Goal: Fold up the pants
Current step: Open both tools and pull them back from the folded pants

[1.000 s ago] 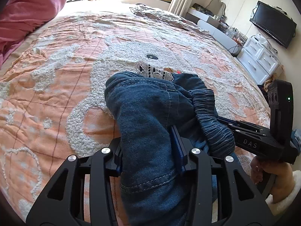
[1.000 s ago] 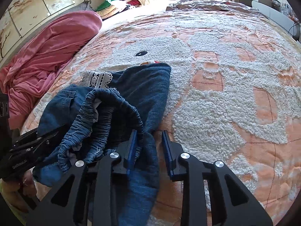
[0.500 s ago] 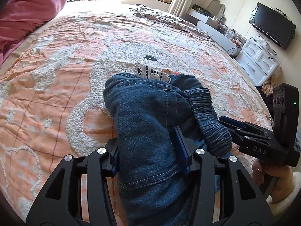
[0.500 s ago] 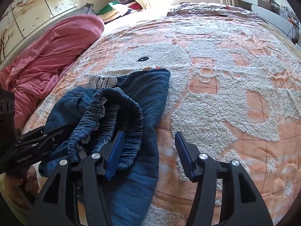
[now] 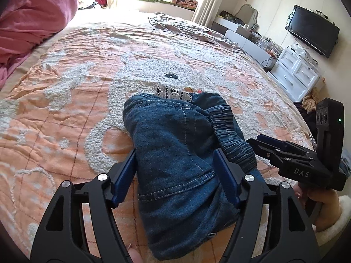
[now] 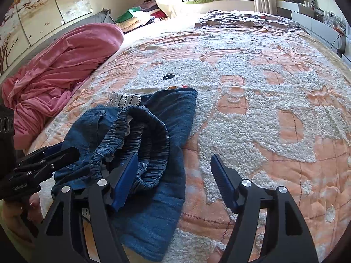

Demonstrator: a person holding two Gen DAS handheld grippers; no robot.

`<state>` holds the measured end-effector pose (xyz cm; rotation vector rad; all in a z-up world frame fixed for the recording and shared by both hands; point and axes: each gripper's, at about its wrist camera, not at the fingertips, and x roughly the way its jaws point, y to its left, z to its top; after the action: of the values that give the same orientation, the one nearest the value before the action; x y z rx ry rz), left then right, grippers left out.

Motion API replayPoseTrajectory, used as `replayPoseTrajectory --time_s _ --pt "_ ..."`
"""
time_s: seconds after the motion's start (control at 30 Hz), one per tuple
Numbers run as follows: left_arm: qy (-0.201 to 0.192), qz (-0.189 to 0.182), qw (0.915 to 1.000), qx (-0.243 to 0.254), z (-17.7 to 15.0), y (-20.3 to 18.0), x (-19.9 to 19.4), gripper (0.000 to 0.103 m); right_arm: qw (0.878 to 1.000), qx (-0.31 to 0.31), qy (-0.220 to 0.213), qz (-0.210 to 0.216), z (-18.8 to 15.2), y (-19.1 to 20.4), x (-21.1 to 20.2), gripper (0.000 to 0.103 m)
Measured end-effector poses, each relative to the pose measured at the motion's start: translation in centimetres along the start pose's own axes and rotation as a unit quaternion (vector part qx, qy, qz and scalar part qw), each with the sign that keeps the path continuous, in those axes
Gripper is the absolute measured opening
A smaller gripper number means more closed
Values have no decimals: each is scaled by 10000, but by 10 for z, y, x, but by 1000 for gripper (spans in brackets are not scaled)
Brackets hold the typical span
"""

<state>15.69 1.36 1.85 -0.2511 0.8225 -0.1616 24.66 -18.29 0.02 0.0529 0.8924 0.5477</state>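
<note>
Lying bunched on the orange-and-white bedspread (image 5: 65, 114), the denim pants (image 5: 179, 166) fill the middle of the left wrist view, a strip of white lace (image 5: 171, 93) peeking out at their far end. The left gripper (image 5: 175, 175) straddles the denim, its jaws opening, blue pads beside the cloth without pressing it. Right of the pants sits the right gripper (image 5: 263, 146) (seen side-on). From the right wrist view, the pants (image 6: 153, 197) lie with the gathered waistband (image 6: 142, 131) uppermost; the right gripper (image 6: 175, 179) has jaws opening, one pad against the waistband, the other over bare bedspread (image 6: 263, 109). A pink blanket (image 6: 61, 65) lies beyond the pants.
</note>
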Motion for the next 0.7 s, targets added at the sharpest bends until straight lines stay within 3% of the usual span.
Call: replayPoseTrajectory --time_s 0.33,0.7 --pt "-234 201 9995 -77 -9 1 -22 89 9992 -104 -372 -41 -9 7 -24 85" --pt "-397 344 9986 61 -27 -11 -48 93 9974 -268 -630 -229 -36 18 -51 96"
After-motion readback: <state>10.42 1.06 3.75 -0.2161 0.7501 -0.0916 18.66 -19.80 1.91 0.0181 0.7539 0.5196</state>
